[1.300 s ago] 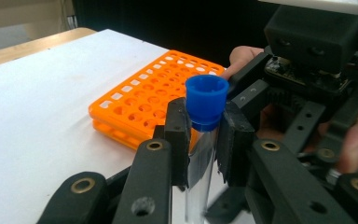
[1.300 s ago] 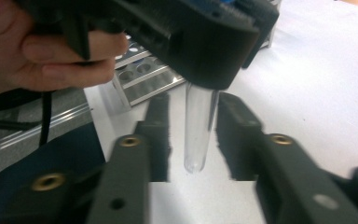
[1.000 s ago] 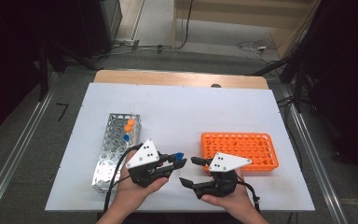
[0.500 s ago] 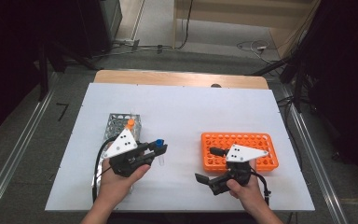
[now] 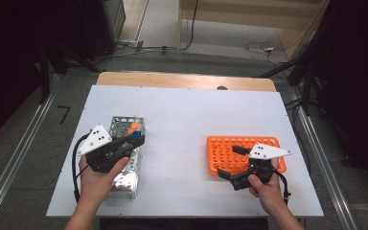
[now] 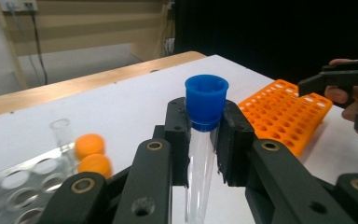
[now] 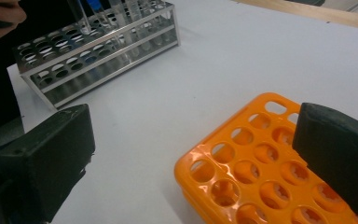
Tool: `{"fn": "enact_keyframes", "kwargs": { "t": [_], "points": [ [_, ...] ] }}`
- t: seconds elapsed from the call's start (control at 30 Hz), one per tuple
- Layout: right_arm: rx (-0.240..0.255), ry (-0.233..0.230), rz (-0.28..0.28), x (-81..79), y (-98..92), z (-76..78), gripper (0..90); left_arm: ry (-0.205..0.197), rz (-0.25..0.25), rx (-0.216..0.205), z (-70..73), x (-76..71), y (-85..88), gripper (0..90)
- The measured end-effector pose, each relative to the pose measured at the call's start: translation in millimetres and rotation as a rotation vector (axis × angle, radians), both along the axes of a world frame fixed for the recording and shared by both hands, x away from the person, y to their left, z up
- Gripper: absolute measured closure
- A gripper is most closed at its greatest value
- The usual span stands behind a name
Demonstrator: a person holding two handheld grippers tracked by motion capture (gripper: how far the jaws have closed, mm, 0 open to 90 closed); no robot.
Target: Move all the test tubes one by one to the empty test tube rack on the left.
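L gripper point(image 5: 133, 140) at 9 o'clock, over the steel rack point(image 5: 124, 163), clamped on a blue-cap tube point(image 6: 204, 135); tube's bottom cut off. Rack's orange caps point(image 6: 89, 145) blurry. R gripper point(image 5: 229, 163) at 4 o'clock, jaws just opened wide w/ nothing between, over the orange rack point(image 5: 220, 148), partly hidden by it.

Black hand-held gripper point(image 5: 133, 140) (white plate); cable

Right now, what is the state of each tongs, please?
Left tongs: closed on a clear plastic tube with a blue cap.
Right tongs: open, holding nothing, jaws just opened wider, above the orange plastic rack.
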State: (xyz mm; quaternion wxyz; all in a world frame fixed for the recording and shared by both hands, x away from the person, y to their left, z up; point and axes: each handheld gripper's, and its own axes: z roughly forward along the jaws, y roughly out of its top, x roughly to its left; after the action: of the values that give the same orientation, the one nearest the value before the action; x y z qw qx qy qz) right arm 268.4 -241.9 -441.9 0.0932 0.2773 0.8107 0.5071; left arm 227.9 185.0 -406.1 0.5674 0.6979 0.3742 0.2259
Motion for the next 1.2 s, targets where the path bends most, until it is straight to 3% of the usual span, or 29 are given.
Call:
{"fn": "enact_keyframes", "kwargs": {
  "t": [0.3,0.6,0.77,0.9,1.2],
  "points": [
    [-0.005,0.004,-0.028,4.2,-7.7,-2.5,0.0,-0.002,0.054,0.013,-5.6,-1.3,15.3,76.4],
    [-0.007,0.002,-0.031,4.4,-8.4,-2.7,0.0,-0.018,0.121,0.026,-16.9,-1.0,17.7,76.4],
    [-0.008,0.003,-0.033,4.2,-8.6,-2.7,0.0,-0.015,0.122,0.027,-21.7,-1.3,15.2,76.3],
    [-0.008,0.003,-0.034,3.8,-8.6,-2.4,0.0,0.013,0.129,0.044,-25.5,-1.5,14.2,76.1],
    [-0.007,-0.002,-0.04,4.7,-10.4,-2.3,0.0,0.039,0.139,0.106,-28.5,-4.3,7.8,72.0]
  ]
}}
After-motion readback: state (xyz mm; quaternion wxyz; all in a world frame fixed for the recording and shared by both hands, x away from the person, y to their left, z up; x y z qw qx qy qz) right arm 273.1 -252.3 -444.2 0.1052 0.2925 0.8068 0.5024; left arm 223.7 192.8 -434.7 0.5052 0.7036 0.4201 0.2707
